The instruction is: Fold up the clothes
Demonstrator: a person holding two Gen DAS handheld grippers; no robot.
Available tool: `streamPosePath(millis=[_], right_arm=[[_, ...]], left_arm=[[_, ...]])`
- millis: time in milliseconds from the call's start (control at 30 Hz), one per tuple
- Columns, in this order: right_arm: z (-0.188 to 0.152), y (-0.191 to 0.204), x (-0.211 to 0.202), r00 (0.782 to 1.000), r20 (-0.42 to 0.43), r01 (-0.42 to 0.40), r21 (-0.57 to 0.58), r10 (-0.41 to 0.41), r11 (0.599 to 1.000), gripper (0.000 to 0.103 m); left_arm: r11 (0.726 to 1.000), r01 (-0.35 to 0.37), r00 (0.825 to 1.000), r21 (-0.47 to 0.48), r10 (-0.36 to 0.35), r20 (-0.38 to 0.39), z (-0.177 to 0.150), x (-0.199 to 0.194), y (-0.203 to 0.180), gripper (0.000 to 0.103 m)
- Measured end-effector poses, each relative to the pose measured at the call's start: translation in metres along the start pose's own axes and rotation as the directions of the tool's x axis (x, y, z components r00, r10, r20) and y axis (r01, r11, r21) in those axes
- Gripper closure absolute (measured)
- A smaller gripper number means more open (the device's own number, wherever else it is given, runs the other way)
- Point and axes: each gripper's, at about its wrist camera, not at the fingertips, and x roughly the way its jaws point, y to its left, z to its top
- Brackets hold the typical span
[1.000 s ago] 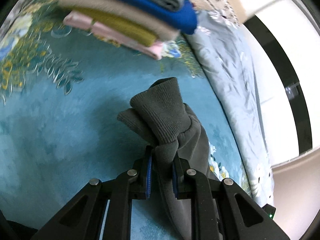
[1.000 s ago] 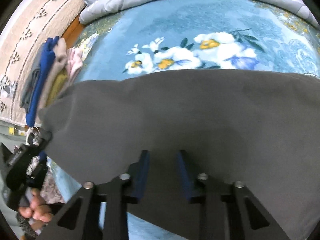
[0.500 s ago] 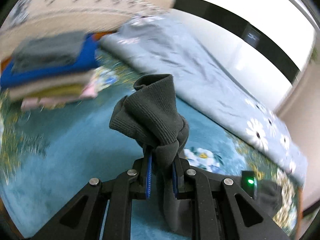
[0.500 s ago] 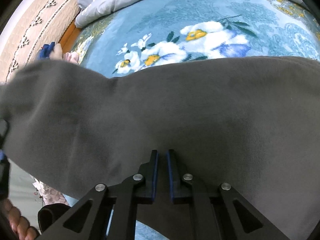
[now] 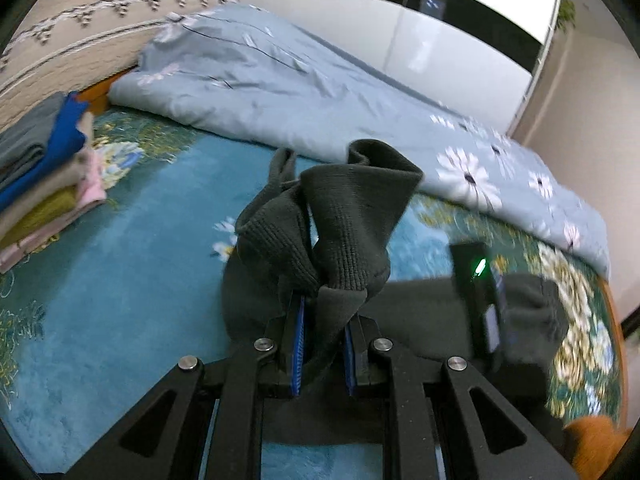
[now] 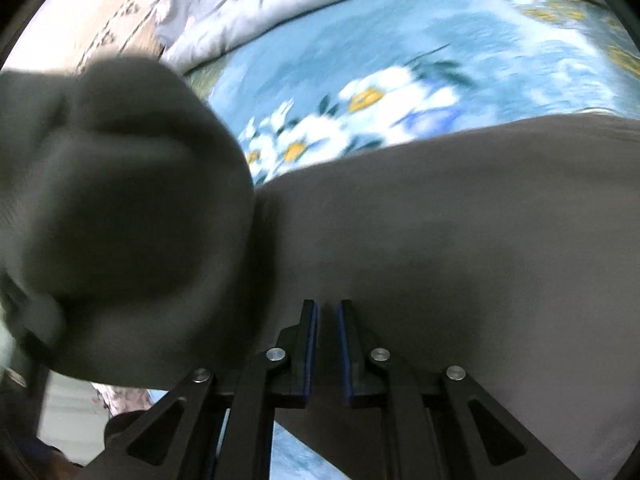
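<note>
Your left gripper [image 5: 322, 344] is clamping the ribbed cuff of the dark grey garment [image 5: 344, 232], which is bunching up above the blue pads and draping down toward the teal floral blanket [image 5: 120, 292]. Your right gripper [image 6: 327, 344] is sitting with its fingers drawn nearly together over the garment's flat body [image 6: 460, 240]; whether cloth is pinched between them, you cannot tell. A blurred fold of the same grey fabric [image 6: 120, 208] is looming at the left of the right wrist view. A stack of folded clothes [image 5: 44, 184] is lying at the blanket's far left, near a pale blue quilt [image 5: 320, 100].
</note>
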Motion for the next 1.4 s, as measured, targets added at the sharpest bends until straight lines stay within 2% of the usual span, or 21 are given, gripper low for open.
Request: streamPosePath(millis=[133,167,233,467,533,567,633,667,700,800,900,933,1033,1100,1200,1300,1400], right_arm=[[0.003,-0.028,-0.027,0.998,0.052,0.02,0.062,-0.023,0.998,0.091],[0.004,-0.035,-0.033,0.998,0.064,0.025,0.077,-0.03,0.997,0.091],[0.003,-0.05,-0.045,0.995,0.083,0.04,0.112,-0.05,0.993,0.091],[-0.002,-0.097,-0.066,0.991,0.079,0.085,0.216,-0.104,0.973,0.088],[-0.003,-0.101,-0.066,0.992,0.071,0.087,0.228,-0.105,0.97,0.088],[-0.004,-0.103,-0.067,0.992,0.067,0.087,0.235,-0.106,0.968,0.088],[-0.006,-0.104,-0.067,0.993,0.064,0.084,0.245,-0.102,0.966,0.087],[-0.006,-0.104,-0.067,0.993,0.064,0.08,0.252,-0.099,0.964,0.084],[-0.007,-0.104,-0.067,0.994,0.065,0.072,0.262,-0.092,0.962,0.078],[-0.008,-0.104,-0.069,0.994,0.076,0.05,0.293,-0.075,0.955,0.068],[-0.006,-0.103,-0.075,0.993,0.093,0.037,0.31,-0.069,0.95,0.058],[-0.006,-0.104,-0.077,0.993,0.101,0.031,0.317,-0.066,0.948,0.056],[-0.004,-0.109,-0.087,0.99,0.133,0.001,0.348,-0.051,0.938,0.048],[-0.004,-0.111,-0.094,0.987,0.159,-0.024,0.364,-0.037,0.931,0.046],[-0.004,-0.108,-0.1,0.98,0.198,-0.058,0.353,-0.014,0.934,0.043],[-0.004,-0.095,-0.105,0.973,0.229,-0.074,0.302,0.004,0.95,0.037],[-0.005,-0.078,-0.106,0.974,0.227,-0.077,0.232,0.023,0.97,0.036]], left_arm=[[0.996,-0.01,0.998,0.084,0.015,-0.068,-0.012,0.018,-0.028,0.086],[0.997,-0.039,0.996,0.07,0.044,-0.079,-0.015,0.023,-0.033,0.086],[0.996,-0.033,0.991,0.085,0.044,-0.123,-0.024,0.035,-0.045,0.086],[0.985,-0.028,0.972,0.172,0.067,-0.226,-0.042,0.058,-0.065,0.086],[0.985,-0.022,0.97,0.172,0.063,-0.234,-0.045,0.058,-0.066,0.08],[0.986,-0.013,0.97,0.165,0.053,-0.239,-0.045,0.057,-0.065,0.077],[0.99,0.023,0.968,0.141,0.014,-0.252,-0.045,0.053,-0.065,0.058],[0.991,0.045,0.965,0.128,-0.01,-0.26,-0.046,0.051,-0.066,0.054],[0.991,0.067,0.963,0.116,-0.034,-0.267,-0.046,0.048,-0.066,0.052],[0.988,0.098,0.963,0.123,-0.063,-0.26,-0.047,0.036,-0.071,0.052],[0.99,0.12,0.967,0.07,-0.1,-0.235,-0.043,0.022,-0.06,0.052],[0.992,0.122,0.969,0.02,-0.115,-0.221,-0.04,0.017,-0.049,0.052],[0.991,0.068,0.979,-0.119,-0.089,-0.183,-0.044,0.009,-0.011,0.051],[0.977,0.033,0.985,-0.212,-0.068,-0.16,-0.046,0.004,0.015,0.05],[0.937,-0.014,0.991,-0.348,-0.033,-0.129,-0.049,-0.003,0.053,0.047],[0.876,-0.055,0.995,-0.479,0.006,-0.104,-0.052,-0.011,0.091,0.047],[0.806,-0.083,0.995,-0.585,0.031,-0.098,-0.059,-0.015,0.121,0.047]])
